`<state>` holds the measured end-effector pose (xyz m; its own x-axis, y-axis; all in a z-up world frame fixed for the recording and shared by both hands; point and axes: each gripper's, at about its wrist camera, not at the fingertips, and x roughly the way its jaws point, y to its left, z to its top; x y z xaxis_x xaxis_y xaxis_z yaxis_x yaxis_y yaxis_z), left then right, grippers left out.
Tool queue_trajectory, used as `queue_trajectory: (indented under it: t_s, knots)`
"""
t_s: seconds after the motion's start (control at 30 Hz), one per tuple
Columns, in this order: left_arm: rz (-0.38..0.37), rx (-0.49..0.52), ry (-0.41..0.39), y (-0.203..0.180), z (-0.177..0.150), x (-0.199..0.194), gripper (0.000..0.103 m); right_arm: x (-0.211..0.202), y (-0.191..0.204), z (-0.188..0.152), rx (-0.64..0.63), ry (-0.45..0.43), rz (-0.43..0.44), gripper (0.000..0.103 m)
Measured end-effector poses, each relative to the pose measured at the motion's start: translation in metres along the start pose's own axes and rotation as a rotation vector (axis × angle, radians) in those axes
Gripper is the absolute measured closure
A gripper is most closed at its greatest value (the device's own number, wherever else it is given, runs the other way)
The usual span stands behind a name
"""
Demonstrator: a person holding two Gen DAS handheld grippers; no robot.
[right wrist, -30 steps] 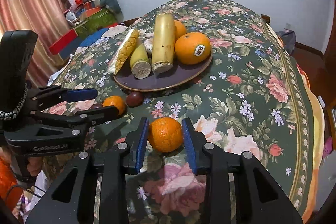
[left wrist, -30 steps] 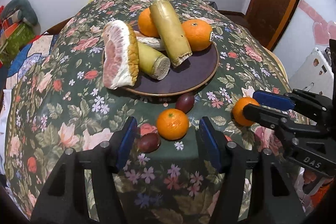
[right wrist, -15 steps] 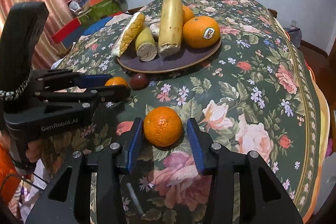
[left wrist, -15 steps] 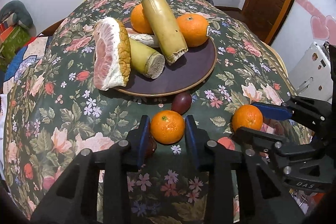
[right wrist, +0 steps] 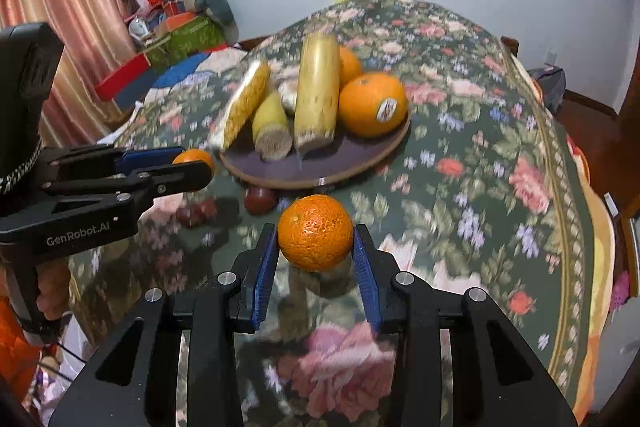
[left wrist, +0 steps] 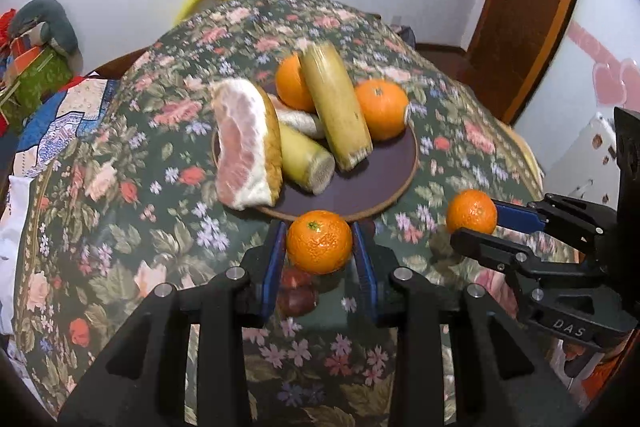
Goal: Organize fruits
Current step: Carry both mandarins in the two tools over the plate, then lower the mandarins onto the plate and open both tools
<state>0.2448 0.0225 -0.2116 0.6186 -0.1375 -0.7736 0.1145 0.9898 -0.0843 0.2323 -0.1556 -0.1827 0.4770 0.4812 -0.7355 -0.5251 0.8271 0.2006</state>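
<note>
A dark round plate [left wrist: 384, 183] [right wrist: 320, 167] on the floral tablecloth holds a pomelo wedge [left wrist: 246, 147], sugarcane pieces [left wrist: 336, 111] and two oranges [left wrist: 382, 109]. My left gripper [left wrist: 319, 247] is shut on a mandarin [left wrist: 319, 242] and holds it above the table, just before the plate's near rim. My right gripper [right wrist: 315, 239] is shut on another mandarin [right wrist: 315, 231], also lifted. Each gripper with its mandarin shows in the other's view: right one [left wrist: 472, 211], left one [right wrist: 194, 159].
Two dark red-brown fruits [left wrist: 295, 291] lie on the cloth under my left gripper; they also show in the right wrist view [right wrist: 260, 199]. The table [right wrist: 520, 187] drops away at its right edge. Clutter and a curtain [right wrist: 68, 7] stand at the back left.
Both grippers closed on their mandarins and lifted them off the cloth, moving toward the plate.
</note>
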Motion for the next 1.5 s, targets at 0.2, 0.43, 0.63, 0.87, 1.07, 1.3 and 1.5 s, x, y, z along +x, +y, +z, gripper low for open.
queue_trajectory:
  t_s: [0.2, 0.43, 0.63, 0.87, 1.07, 1.3, 1.5]
  knots:
    - [-0.003, -0.031, -0.037, 0.005, 0.016, -0.002, 0.069, -0.001, -0.007, 0.025, 0.01, -0.053, -0.012, 0.069]
    - [-0.019, -0.045, -0.034, 0.005, 0.026, 0.013, 0.069, 0.012, -0.013, 0.042, 0.017, -0.065, -0.023, 0.069]
    - [-0.03, -0.032, -0.015, -0.002, 0.029, 0.029, 0.069, 0.028, -0.017, 0.046, 0.012, -0.039, -0.026, 0.069]
    - [-0.026, -0.014, -0.015, -0.009, 0.03, 0.038, 0.069, 0.043, -0.022, 0.046, 0.021, -0.01, -0.015, 0.068]
    - [-0.031, -0.007, -0.002, -0.009, 0.031, 0.043, 0.069, 0.05, -0.02, 0.047, 0.008, -0.001, -0.008, 0.068]
    - [-0.028, 0.005, -0.012, -0.012, 0.031, 0.039, 0.063, 0.046, -0.021, 0.049, 0.007, -0.013, -0.01, 0.062]
    - [-0.017, -0.002, -0.032, -0.009, 0.031, 0.024, 0.063, 0.032, -0.017, 0.051, 0.002, -0.036, -0.02, 0.062]
